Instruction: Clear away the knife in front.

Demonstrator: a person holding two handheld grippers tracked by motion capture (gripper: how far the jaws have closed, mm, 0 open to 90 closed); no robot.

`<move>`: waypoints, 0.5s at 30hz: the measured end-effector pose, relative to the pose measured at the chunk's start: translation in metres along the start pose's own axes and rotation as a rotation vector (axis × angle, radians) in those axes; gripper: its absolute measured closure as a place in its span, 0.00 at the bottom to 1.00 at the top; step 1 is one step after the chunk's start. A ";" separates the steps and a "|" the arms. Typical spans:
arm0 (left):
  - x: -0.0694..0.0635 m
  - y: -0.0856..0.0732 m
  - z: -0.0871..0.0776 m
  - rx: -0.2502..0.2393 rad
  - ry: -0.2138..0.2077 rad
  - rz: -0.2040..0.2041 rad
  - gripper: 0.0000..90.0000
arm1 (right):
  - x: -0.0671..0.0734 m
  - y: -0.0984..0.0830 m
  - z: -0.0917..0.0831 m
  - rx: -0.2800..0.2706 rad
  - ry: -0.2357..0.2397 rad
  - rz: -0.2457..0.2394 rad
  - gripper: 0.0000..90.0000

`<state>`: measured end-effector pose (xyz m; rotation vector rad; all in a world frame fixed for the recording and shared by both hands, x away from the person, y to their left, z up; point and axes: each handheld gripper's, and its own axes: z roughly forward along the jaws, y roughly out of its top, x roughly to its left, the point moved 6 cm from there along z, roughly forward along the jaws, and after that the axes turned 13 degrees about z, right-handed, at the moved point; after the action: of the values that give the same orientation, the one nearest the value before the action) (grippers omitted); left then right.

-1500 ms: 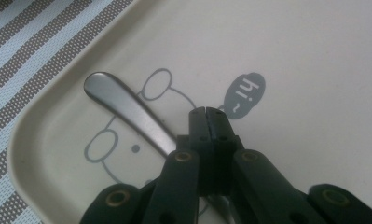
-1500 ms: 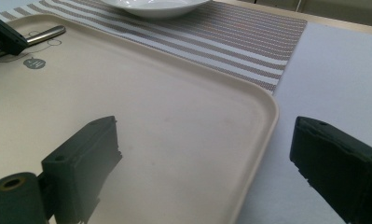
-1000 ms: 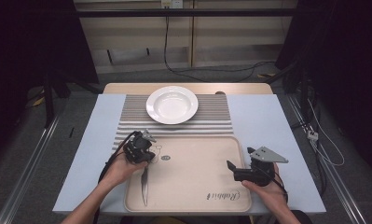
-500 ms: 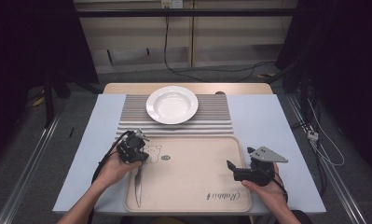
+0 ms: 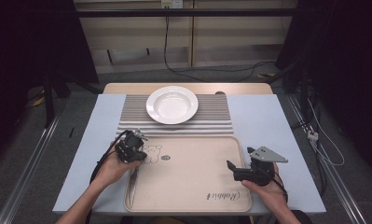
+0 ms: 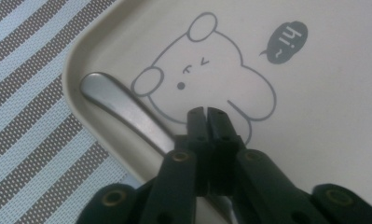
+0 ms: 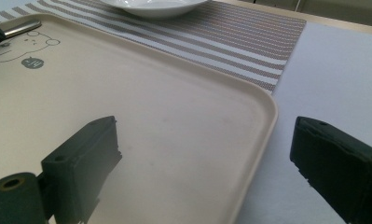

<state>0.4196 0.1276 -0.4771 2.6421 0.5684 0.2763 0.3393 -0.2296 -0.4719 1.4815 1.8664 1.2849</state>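
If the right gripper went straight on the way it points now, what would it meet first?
Probably the tray's raised right rim, which passes between the open jaws of the right gripper. Beyond it lie the striped mat and white plate; depth is uncertain.

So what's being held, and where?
Nothing. The left gripper, jaws just opening, stands empty beside the silver metal utensil lying on the beige tray; right gripper is open, empty.

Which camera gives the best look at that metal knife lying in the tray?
The left gripper view: the knife's handle shows large by the tray's rim. The high view shows its whole length, small. The right gripper view catches just its handle end.
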 end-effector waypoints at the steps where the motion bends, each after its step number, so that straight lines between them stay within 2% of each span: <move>1: -0.001 0.001 0.000 0.000 0.006 0.005 0.91 | 0.000 0.000 0.000 -0.001 0.000 0.001 0.09; 2: -0.002 0.002 0.000 -0.012 0.009 0.019 0.91 | 0.000 0.000 0.000 -0.001 -0.001 0.002 0.09; 4: -0.002 0.006 -0.003 -0.050 0.017 0.020 0.90 | 0.000 0.000 -0.001 -0.002 0.001 0.002 0.09; 5: -0.002 0.007 -0.004 -0.062 0.024 0.016 0.85 | 0.000 0.000 -0.001 -0.003 0.001 0.004 0.09; 9: 0.000 0.011 -0.014 -0.137 0.085 -0.021 0.53 | -0.001 0.001 -0.001 -0.005 0.001 0.004 0.09; 15: 0.001 0.007 -0.029 -0.242 0.102 -0.071 0.21 | -0.001 0.001 -0.001 -0.009 -0.009 0.003 0.09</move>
<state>0.4152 0.1326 -0.4483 2.3805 0.6188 0.4319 0.3393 -0.2312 -0.4710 1.4842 1.8514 1.2842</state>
